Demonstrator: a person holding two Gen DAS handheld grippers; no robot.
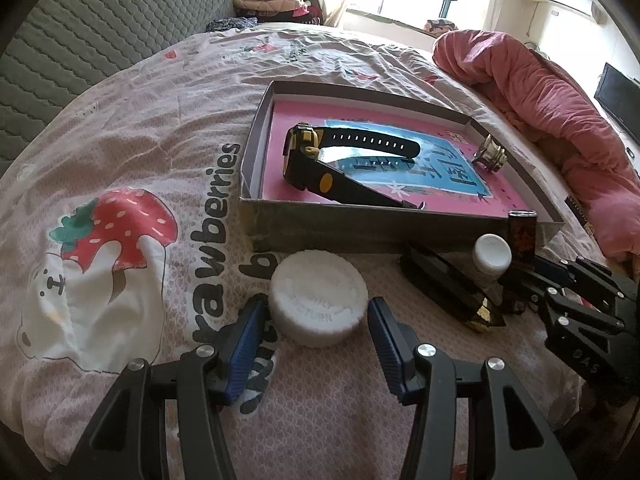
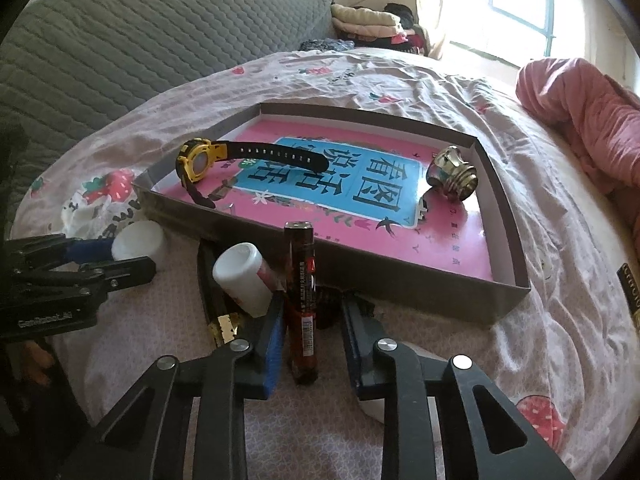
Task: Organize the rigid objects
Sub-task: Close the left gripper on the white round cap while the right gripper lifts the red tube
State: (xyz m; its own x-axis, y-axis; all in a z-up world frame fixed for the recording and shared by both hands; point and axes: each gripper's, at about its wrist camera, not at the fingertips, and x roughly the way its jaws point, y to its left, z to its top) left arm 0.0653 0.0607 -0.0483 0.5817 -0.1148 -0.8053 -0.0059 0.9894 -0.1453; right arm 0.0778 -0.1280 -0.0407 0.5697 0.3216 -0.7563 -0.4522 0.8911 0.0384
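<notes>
Now battery [image 2: 302,300] stands between right claw [image 2: 310,340] pads.

Left gripper [image 1: 316,320]: held pitched downward, jaws spread wide, nothing pressed by the blue pads [image 1: 248,332].
Right gripper [image 2: 308,320]: held pitched downward, jaws narrowed, a gap kept at the right-hand pad [image 2: 352,332].

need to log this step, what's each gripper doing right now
Left gripper: open, its pads either side of the round white plastic cap, not pressing on it.
Right gripper: open around the upright dark red cylindrical battery, one pad not touching.
</notes>
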